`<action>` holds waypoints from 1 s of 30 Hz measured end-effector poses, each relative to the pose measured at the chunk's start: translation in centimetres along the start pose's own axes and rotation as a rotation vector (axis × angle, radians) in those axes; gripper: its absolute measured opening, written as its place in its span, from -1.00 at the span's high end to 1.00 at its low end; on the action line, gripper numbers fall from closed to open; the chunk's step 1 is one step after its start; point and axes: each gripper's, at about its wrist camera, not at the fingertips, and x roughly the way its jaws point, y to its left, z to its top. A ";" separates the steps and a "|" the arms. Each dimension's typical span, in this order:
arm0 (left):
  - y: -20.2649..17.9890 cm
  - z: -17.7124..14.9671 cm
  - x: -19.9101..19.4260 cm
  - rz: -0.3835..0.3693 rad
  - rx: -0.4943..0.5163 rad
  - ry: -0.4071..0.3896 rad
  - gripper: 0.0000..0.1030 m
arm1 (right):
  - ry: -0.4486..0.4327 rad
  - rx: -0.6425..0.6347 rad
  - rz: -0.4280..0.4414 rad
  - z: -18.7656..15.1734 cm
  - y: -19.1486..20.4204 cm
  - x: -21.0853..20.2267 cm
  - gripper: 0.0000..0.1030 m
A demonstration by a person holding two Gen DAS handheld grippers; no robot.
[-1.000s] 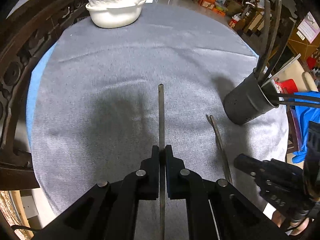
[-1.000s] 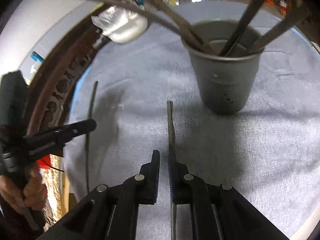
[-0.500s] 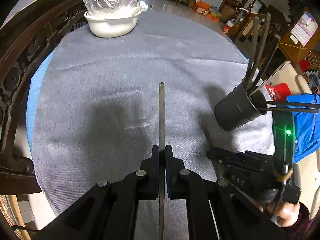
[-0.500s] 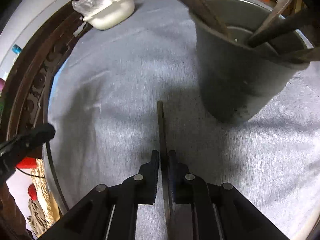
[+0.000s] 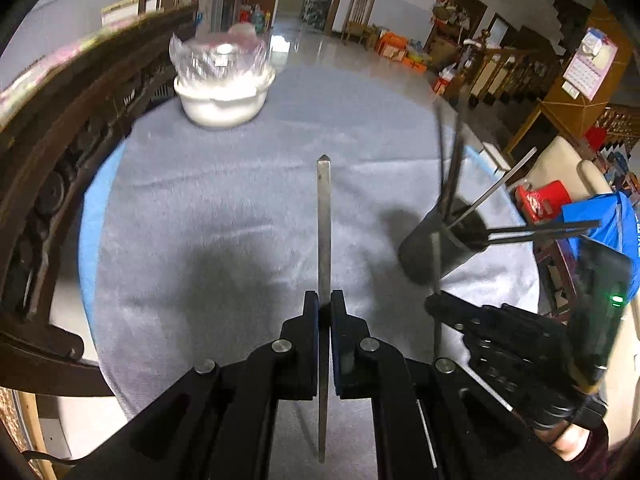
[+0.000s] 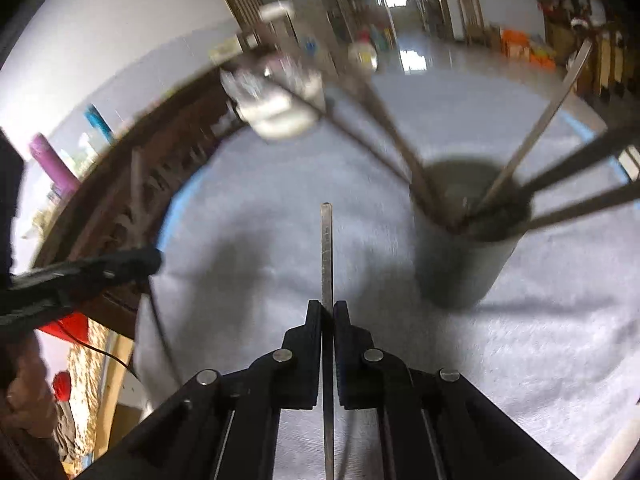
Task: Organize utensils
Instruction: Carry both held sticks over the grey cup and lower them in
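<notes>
My left gripper (image 5: 325, 305) is shut on a flat metal utensil (image 5: 324, 216) that sticks straight forward above the grey cloth. To its right stands the dark utensil cup (image 5: 424, 256) with several handles fanning out of it. My right gripper (image 5: 436, 306) shows just in front of that cup, with a thin utensil upright in it. In the right wrist view, the right gripper (image 6: 328, 309) is shut on a flat metal utensil (image 6: 327, 248), held off the cloth left of the cup (image 6: 464, 268). The left gripper (image 6: 132, 260) reaches in from the left edge.
A round table under a grey cloth (image 5: 224, 208) carries a white bowl (image 5: 222, 96) wrapped in clear plastic at the far side. A dark carved wooden chair back (image 5: 60, 152) curves along the left edge. A blue bag (image 5: 600, 220) and room clutter lie beyond the right edge.
Both grippers have risen and tilted up, each lifting its utensil off the cloth. The right gripper's jaws went from slightly apart to shut on its utensil. The cup now looks smaller.
</notes>
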 end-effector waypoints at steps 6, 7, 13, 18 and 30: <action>-2.2 1.0 -2.6 -0.013 0.026 -0.072 0.89 | -0.198 0.026 0.039 1.7 -0.2 -5.8 0.87; -2.4 1.2 -3.0 -0.014 0.028 -0.083 0.89 | -0.234 0.029 0.047 2.0 -0.3 -6.9 0.87; -4.7 3.6 -6.0 -0.021 0.040 -0.188 0.89 | -0.447 0.044 0.055 4.7 -1.7 -13.3 0.87; -7.1 6.5 -7.3 -0.032 0.061 -0.252 0.89 | -0.508 0.077 0.038 7.6 -3.2 -15.3 0.87; -12.1 11.9 -5.8 -0.054 0.023 -0.405 0.89 | -0.544 0.103 -0.065 10.6 -7.3 -16.9 0.87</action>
